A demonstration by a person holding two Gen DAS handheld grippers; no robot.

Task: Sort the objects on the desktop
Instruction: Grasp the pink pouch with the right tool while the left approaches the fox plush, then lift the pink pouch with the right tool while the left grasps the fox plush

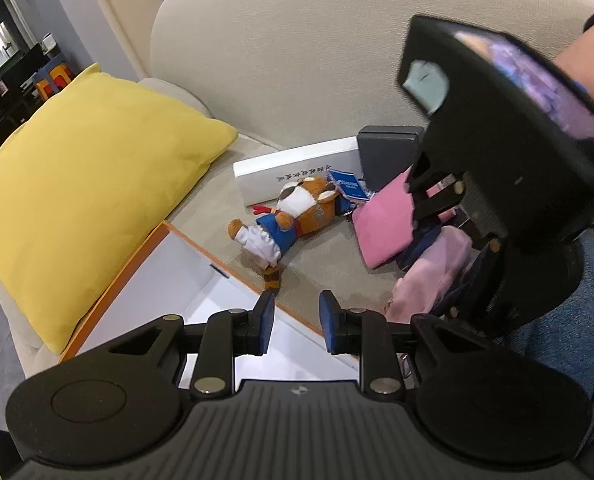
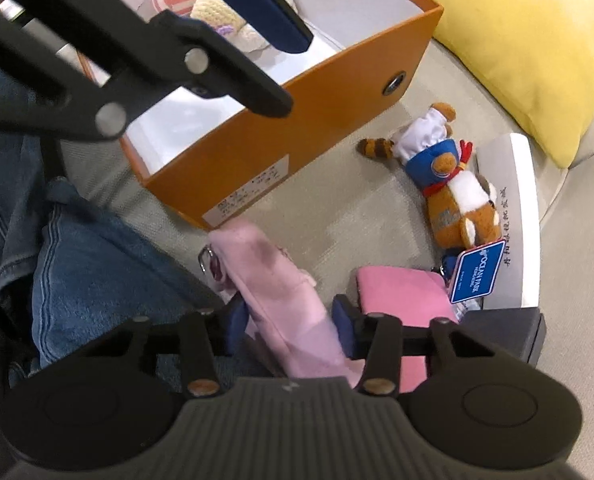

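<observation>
The right tool (image 2: 293, 322), clamped on the pink pouch (image 2: 285, 304), could drop the limp thing short of the box (image 2: 337, 120) (left tool (image 1: 296, 322) apart, idle).

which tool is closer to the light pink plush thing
Right. The right tool has its fingers around the light pink plush; the left tool hangs open over the orange box edge, apart from it.

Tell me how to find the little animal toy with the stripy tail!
Find the big yellow pillow on the beige sofa, then the orange box beside it. The plush raccoon lies flat on the cushion between that box and a long white box. Only it has a ringed tail, blue apron and blue tag.
</observation>
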